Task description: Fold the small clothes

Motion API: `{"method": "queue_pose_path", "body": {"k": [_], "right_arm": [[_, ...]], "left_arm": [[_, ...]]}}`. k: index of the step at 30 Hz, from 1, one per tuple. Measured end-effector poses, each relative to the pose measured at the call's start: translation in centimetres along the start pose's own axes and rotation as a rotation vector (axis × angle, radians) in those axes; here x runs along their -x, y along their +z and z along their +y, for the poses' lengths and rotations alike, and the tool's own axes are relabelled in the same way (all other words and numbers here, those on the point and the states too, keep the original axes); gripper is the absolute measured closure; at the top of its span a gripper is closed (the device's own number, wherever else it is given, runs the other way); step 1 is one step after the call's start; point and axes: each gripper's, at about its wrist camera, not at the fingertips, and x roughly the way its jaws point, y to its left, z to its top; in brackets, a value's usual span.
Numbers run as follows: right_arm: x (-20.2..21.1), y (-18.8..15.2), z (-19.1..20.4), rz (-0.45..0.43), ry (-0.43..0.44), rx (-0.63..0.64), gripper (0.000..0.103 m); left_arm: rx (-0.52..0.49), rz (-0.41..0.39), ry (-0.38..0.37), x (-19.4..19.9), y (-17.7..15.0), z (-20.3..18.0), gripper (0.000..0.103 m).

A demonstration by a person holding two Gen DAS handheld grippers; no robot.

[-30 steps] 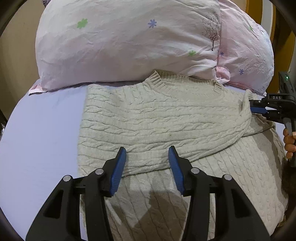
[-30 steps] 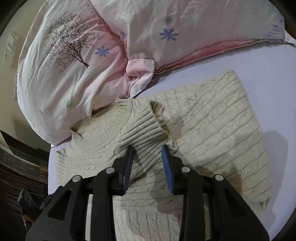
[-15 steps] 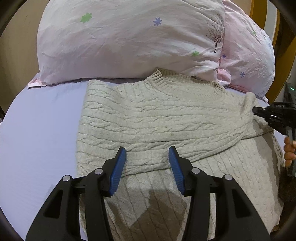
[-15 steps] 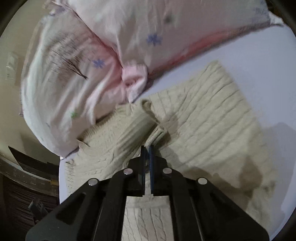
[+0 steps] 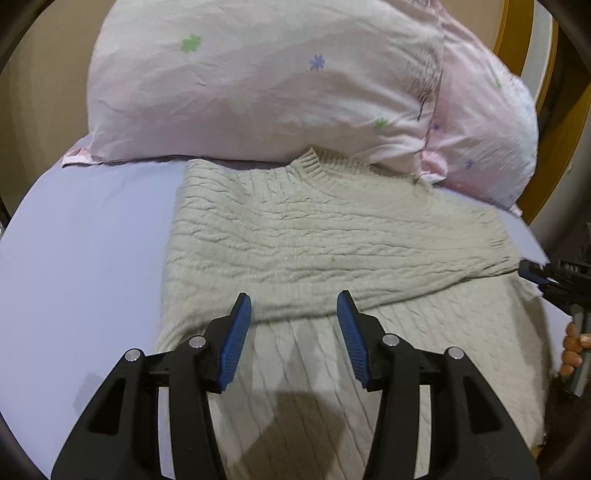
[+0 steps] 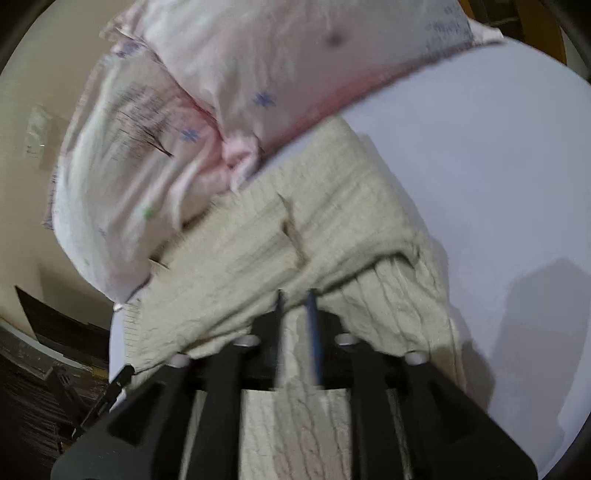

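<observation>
A beige cable-knit sweater [image 5: 332, 236] lies on the lavender bed sheet [image 5: 85, 251], one sleeve folded across its chest. My left gripper [image 5: 293, 314] is open and empty, hovering over the folded sleeve's lower edge. My right gripper [image 6: 295, 299] has its jaws nearly closed on the sleeve's cuff end [image 6: 258, 295]; the view is blurred by motion. In the left wrist view the right gripper [image 5: 532, 275] shows at the right edge, at the sleeve's end [image 5: 498, 254], with the person's fingers [image 5: 574, 347] below it.
Two pale pink flowered pillows [image 5: 258, 81] [image 5: 487, 122] lie behind the sweater's collar. A wooden bed frame [image 5: 517, 33] stands at the far right. Dark furniture [image 6: 44, 369] lies beyond the bed's edge in the right wrist view.
My right gripper closed on the sleeve cuff and has pulled it toward the sweater's right side. My left gripper has stayed open and nearly still.
</observation>
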Motion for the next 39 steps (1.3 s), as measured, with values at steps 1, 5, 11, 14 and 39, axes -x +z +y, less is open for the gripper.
{"method": "queue_pose_path", "body": {"k": [1,5,11,14,39], "right_arm": [[0.4,0.1,0.3,-0.007,0.009,0.009,0.056],[3.2,-0.2,0.1,-0.002,-0.014,0.104,0.048],[7.3,-4.1,-4.3,0.073,-0.079,0.165,0.039],[8.6,-6.6,-7.0,0.121,-0.072,0.121,0.050],[11.4,-7.6,-5.9,0.130,0.579,0.030,0.095]], "left_arm": [[0.011,-0.008,-0.015,1.0,-0.4,0.2,0.053],[0.034,-0.018,-0.066,4.9,-2.6,1.1,0.038],[0.081,0.004,-0.161,9.9,-7.5,2.1,0.031],[0.115,0.041,-0.168,10.3,-9.7,2.3,0.031],[0.202,0.084,-0.328,12.1,-12.7,1.2,0.093]]}}
